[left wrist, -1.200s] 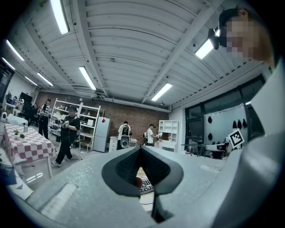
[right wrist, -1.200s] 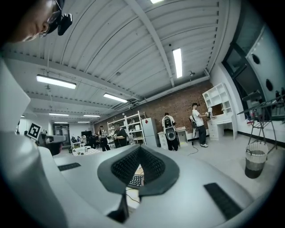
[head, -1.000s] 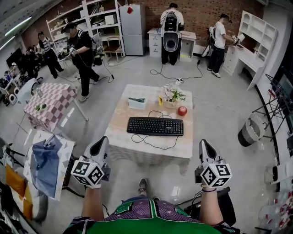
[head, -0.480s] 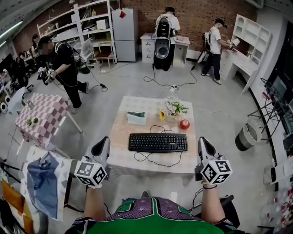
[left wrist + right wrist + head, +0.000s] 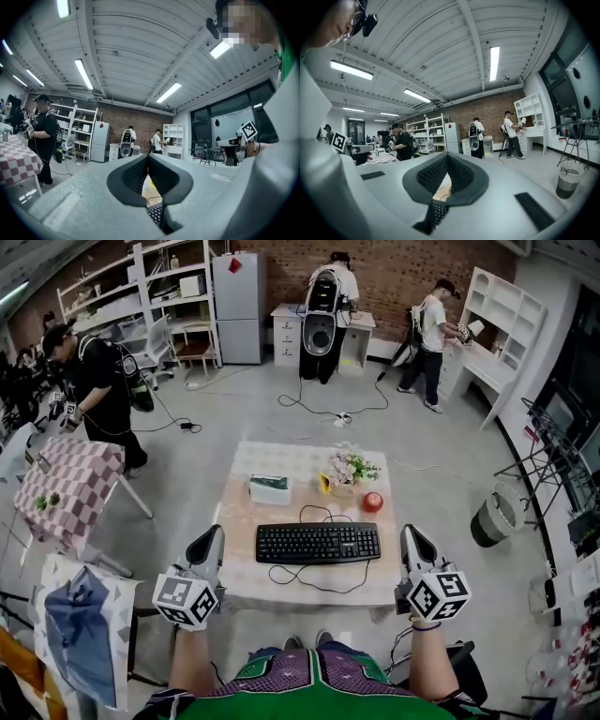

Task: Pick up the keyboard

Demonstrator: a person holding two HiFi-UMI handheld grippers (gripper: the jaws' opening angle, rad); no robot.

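Observation:
A black keyboard lies across the near half of a low table, its cable looping off the front edge. My left gripper is held level just outside the table's near left corner, jaws shut and empty. My right gripper is level just off the near right corner, also shut on nothing. In the left gripper view a sliver of the keyboard shows below the closed jaws. The right gripper view likewise shows a piece of the keyboard under its closed jaws.
On the table behind the keyboard stand a tissue box, a flower pot and a red apple. A checkered table is at the left, a bin at the right. Several people work at the back.
The table and keyboard have come nearer in the head view. Both grippers now flank the table's near corners and stay shut.

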